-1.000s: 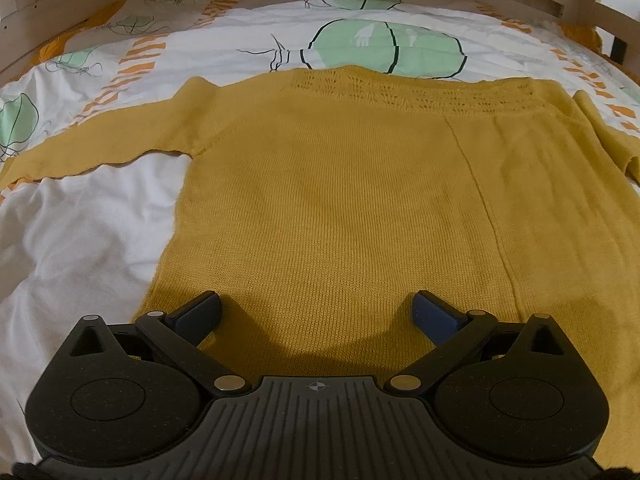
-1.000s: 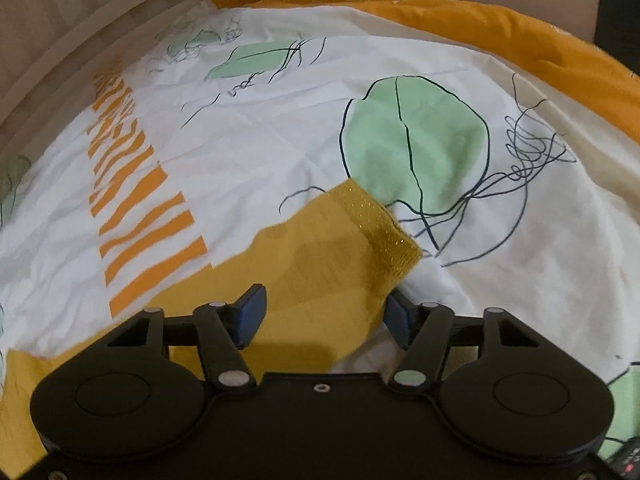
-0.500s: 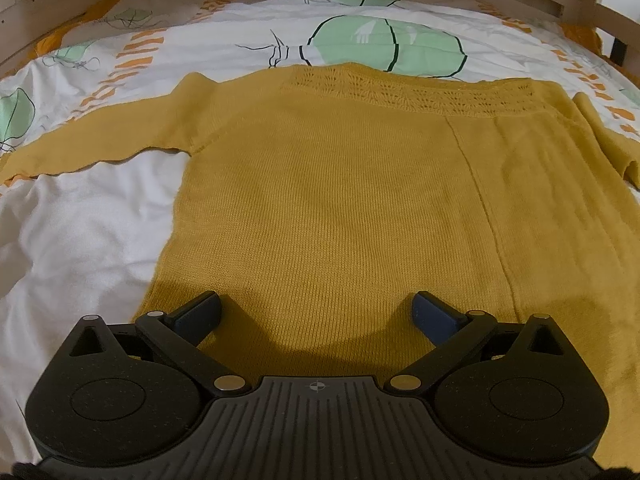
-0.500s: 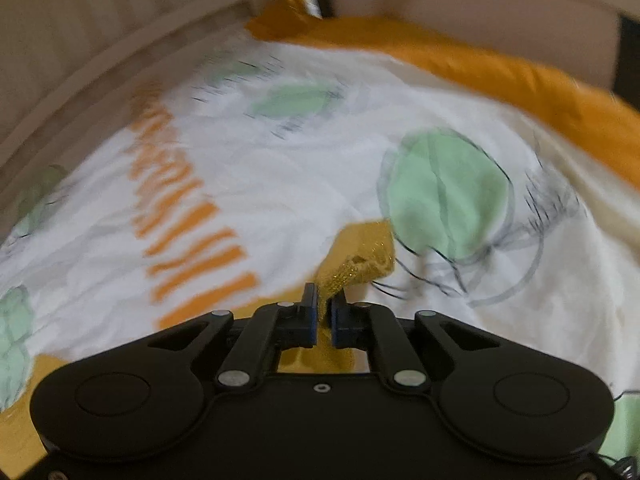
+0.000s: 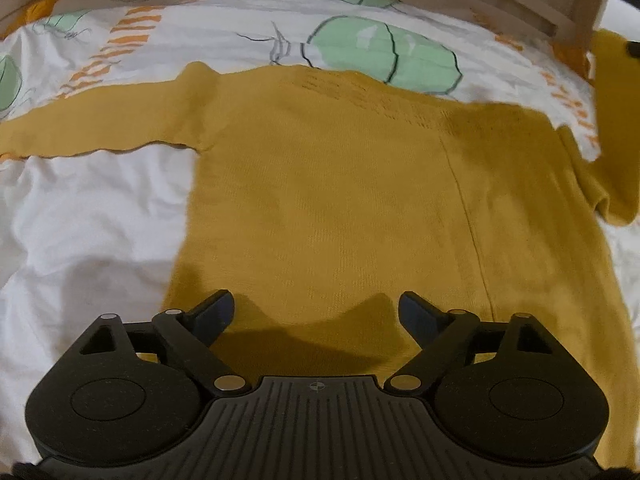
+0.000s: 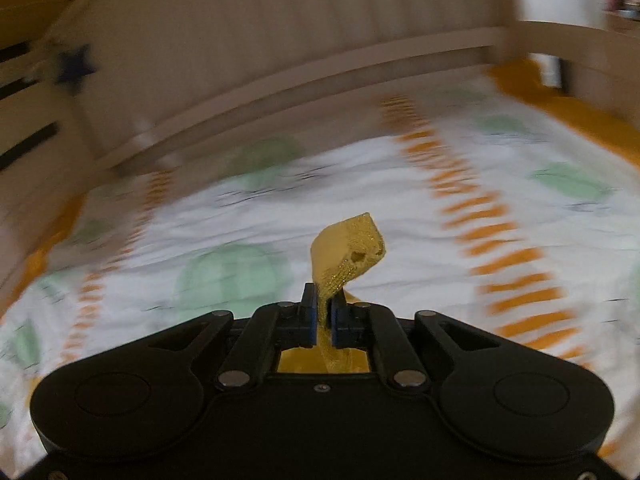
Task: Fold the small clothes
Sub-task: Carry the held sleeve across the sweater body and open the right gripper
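Note:
A mustard yellow knit sweater (image 5: 340, 184) lies flat on the bed, its left sleeve (image 5: 92, 128) stretched out to the left. My left gripper (image 5: 316, 312) is open and empty, hovering over the sweater's near hem. My right gripper (image 6: 324, 316) is shut on the cuff of the right sleeve (image 6: 348, 248), which sticks up between the pads, lifted off the bed. In the left wrist view that lifted sleeve (image 5: 612, 128) hangs at the far right.
The bed has a white duvet (image 5: 88, 220) printed with green shapes and orange stripes. A wooden bed rail (image 6: 280, 80) runs along the far side. The right wrist view is motion-blurred.
My right gripper closed on the right sleeve cuff and lifted it off the bed, swinging toward the rail. My left gripper stayed open over the hem, shifting slightly.

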### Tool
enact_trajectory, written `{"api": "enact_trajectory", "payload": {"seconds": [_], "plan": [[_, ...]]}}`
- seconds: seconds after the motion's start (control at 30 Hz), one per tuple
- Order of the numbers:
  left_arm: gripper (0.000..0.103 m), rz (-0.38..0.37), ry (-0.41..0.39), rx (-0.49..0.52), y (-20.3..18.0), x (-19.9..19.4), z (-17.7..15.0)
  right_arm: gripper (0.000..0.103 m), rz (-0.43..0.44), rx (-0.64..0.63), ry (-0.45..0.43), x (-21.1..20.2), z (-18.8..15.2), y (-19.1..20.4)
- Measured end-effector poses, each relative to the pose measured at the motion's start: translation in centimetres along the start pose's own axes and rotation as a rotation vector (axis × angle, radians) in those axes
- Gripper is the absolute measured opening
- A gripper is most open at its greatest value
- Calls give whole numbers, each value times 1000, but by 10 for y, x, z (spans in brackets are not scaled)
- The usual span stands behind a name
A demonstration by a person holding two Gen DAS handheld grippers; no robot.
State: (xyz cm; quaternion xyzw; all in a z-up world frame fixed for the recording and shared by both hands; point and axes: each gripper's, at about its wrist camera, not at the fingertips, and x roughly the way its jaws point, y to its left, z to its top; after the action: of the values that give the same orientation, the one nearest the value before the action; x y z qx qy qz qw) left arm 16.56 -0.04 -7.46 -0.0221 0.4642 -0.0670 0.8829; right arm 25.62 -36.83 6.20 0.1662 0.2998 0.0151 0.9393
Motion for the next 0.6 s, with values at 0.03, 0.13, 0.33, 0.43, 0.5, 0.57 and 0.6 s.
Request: {"api": "enact_trajectory", "payload": {"seconds": [0.03, 0.13, 0.33, 0.43, 0.5, 0.57, 0.6], "plan": [[90, -2, -5, -10, 5, -3, 1, 12, 27, -15, 9, 6, -6, 16], [90, 8, -22, -22, 18, -11, 4, 12, 101, -48, 64, 31, -31, 59], [90, 22, -34, -54, 47, -19, 11, 12, 174, -103, 201, 78, -98, 121], [90, 27, -31, -67, 60, -19, 15, 12, 183, -136, 253, 98, -129, 139], [90, 29, -31, -71, 66, -18, 18, 13, 185, -169, 271, 105, -147, 152], [90, 20, -31, -77, 70, -18, 22, 21, 193, -192, 283, 108, -161, 157], [90, 16, -32, -79, 72, -18, 23, 22, 211, -193, 289, 105, -165, 158]]}}
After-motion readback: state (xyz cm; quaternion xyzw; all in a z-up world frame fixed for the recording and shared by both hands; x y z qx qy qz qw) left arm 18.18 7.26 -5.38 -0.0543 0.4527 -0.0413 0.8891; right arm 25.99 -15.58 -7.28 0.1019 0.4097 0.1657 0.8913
